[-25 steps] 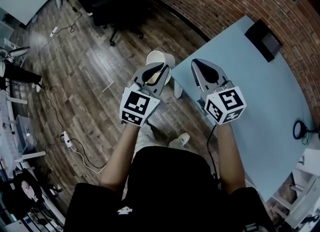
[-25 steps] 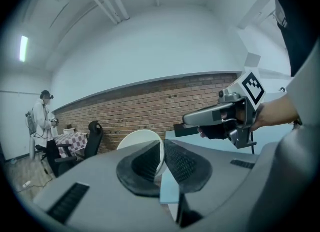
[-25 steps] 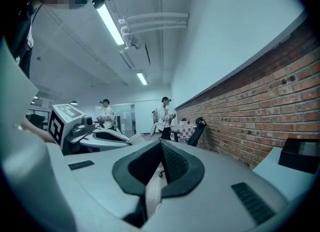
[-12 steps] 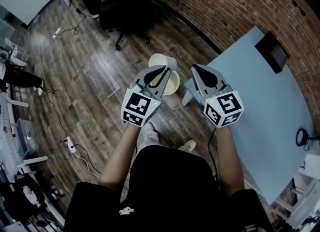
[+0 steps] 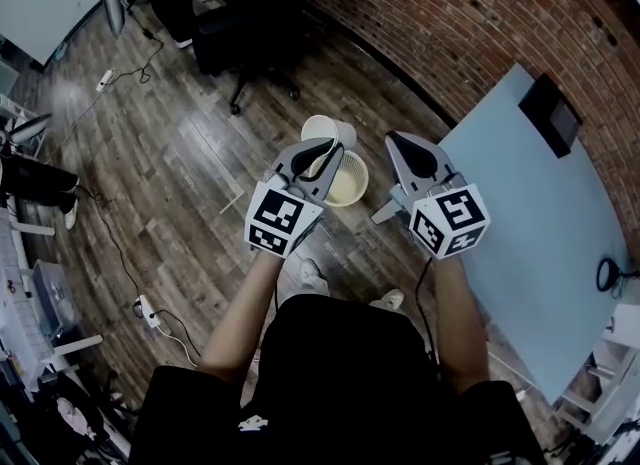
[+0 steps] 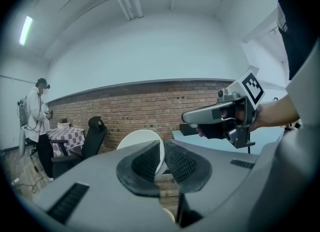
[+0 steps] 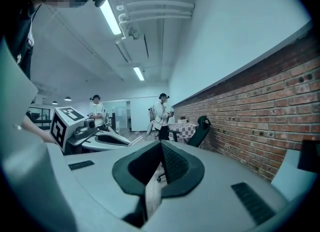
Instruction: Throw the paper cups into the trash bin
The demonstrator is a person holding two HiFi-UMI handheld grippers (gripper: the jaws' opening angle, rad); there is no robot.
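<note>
Fingers (image 6: 142, 163) of left gripper (image 5: 322, 151) pinch paper cup (image 5: 347, 183); right gripper (image 5: 398, 141) closed, empty; chair (image 5: 250, 38) ahead.

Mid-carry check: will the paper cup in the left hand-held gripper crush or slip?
Probably light and thin-walled: the paper cup is pinched by its wall between nearly closed jaws, so it may dent. The ribbed pads likely stop slipping.

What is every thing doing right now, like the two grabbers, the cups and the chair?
farther paper cup: mouth up, in the air, pinched by its wall.
nearer paper cup: mouth up, in the air beside it; how it is held is unclear.
left gripper: shut on the farther paper cup.
right gripper: shut, empty.
office chair: upright, nobody sitting.
</note>
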